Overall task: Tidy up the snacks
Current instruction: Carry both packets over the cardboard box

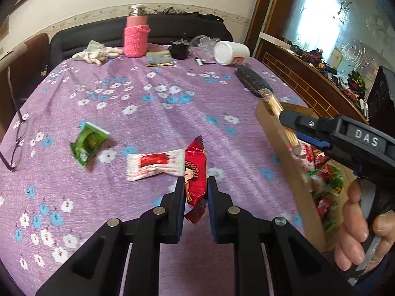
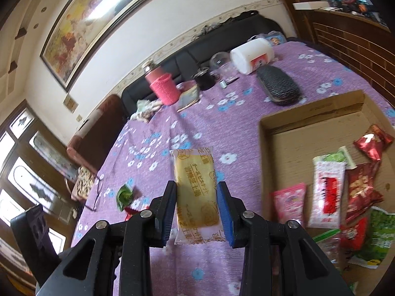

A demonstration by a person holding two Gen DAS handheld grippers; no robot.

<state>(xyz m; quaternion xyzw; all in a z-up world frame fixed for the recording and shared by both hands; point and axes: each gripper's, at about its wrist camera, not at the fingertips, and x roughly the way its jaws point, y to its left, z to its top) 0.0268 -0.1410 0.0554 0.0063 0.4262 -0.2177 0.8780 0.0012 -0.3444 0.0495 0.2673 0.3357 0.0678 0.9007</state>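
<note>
My left gripper [image 1: 196,185] is shut on a red snack packet [image 1: 195,172] with a cartoon figure, held above the purple flowered tablecloth [image 1: 153,113]. A white-and-red packet [image 1: 155,164] and a green packet [image 1: 88,143] lie on the cloth just beyond it. My right gripper [image 2: 197,190] is shut on a yellow biscuit packet [image 2: 195,192], held above the cloth left of the cardboard box [image 2: 308,113]. In the left wrist view the right gripper [image 1: 291,125] holds that packet over the box's wall [image 1: 279,138]. Several snack packets [image 2: 328,192] lie in the box.
At the table's far side stand a pink-sleeved bottle [image 1: 137,34], a white jar on its side [image 1: 230,53], a black cup [image 1: 180,48], a cloth [image 1: 96,53] and a dark glasses case [image 1: 251,81]. Eyeglasses [image 1: 17,143] lie at the left edge.
</note>
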